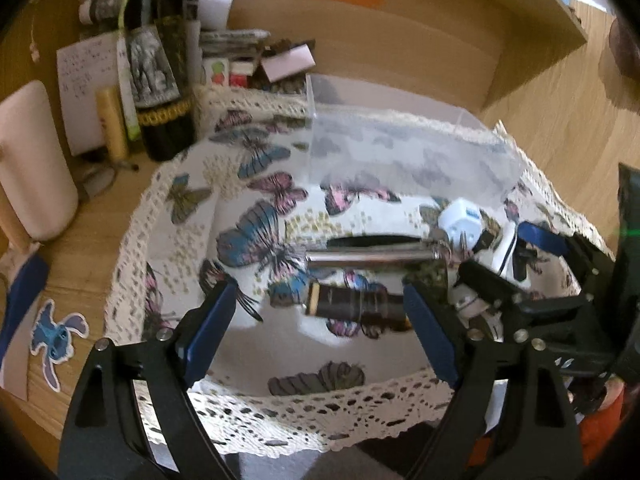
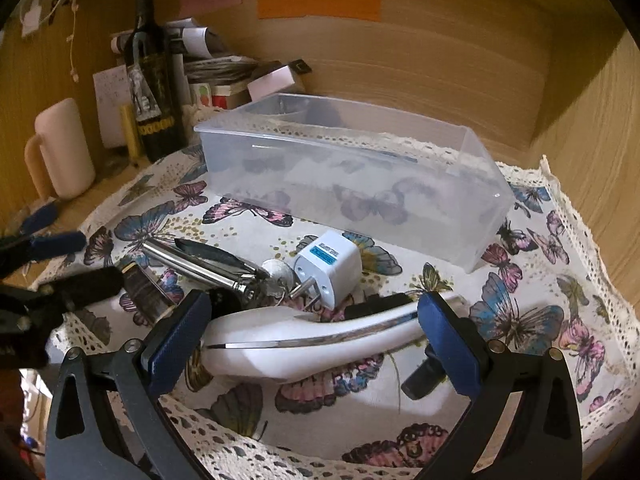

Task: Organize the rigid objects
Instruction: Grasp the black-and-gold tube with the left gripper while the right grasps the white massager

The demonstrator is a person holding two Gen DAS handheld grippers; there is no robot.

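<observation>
A clear plastic bin (image 2: pixel 472 216) stands empty on the butterfly cloth (image 2: pixel 532 320); it also shows in the left wrist view (image 1: pixel 420 152). In front of it lie a white plug adapter (image 2: pixel 330 266), a steel tool with keys (image 2: pixel 200 264), a dark cylindrical object (image 1: pixel 352 306) and a white curved handle (image 2: pixel 304 344). My right gripper (image 2: pixel 314 340) is open with its fingers on either side of the white handle. My left gripper (image 1: pixel 320 320) is open, its fingers on either side of the dark cylinder.
A dark wine bottle (image 2: pixel 154 92), a pink mug (image 2: pixel 66 148), papers and small boxes (image 2: pixel 224 76) crowd the back left. Wooden shelf walls (image 2: pixel 580 92) close the back and right. A sticker (image 1: pixel 56 340) lies on the desk at left.
</observation>
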